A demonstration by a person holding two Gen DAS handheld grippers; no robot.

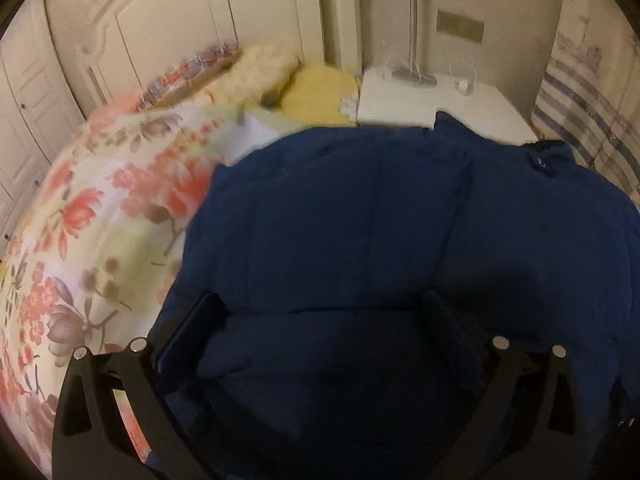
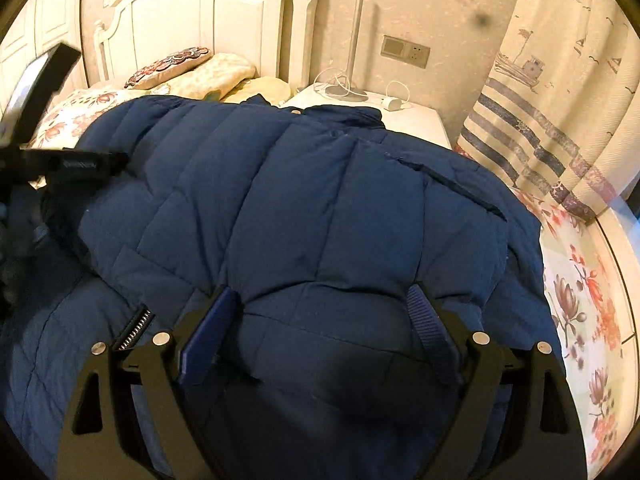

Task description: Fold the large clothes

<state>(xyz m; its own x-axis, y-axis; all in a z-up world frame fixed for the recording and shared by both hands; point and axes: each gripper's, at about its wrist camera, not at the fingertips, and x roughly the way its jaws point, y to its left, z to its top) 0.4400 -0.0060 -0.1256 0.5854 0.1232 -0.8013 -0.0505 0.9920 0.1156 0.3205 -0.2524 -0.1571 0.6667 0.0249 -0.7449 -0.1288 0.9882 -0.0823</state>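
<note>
Starting at my left, I am holding the left gripper [image 1: 324,312] over the near part of the navy puffer jacket [image 1: 360,220], its jaws spread as wide as they go and gripping nothing; the padded cloth is lying under and between the fingers, but I cannot tell whether they are touching it. I judge I am keeping it released here so I can settle on a fresh edge for the next fold. The left wrist view is blurring, so finer detail on that side is lost to me. The jacket is lying on the bed, on top of the floral quilt [image 1: 80,220], with its collar end reaching toward the pillows [image 1: 316,92] and the white nightstand [image 1: 420,100]. Moving to my right, the right gripper [image 2: 324,300] is also standing open and empty over the jacket's near hem, fingers straddling a quilted panel without pinching it. From this side the jacket is looking thick and puffy, stitched in broad blocks, already doubled over itself: a layer is lying across the body, and a strip of zipper teeth [image 2: 134,328] is showing at the near left. Farther right, the quilt is showing again below the striped curtain [image 2: 540,140].
</note>
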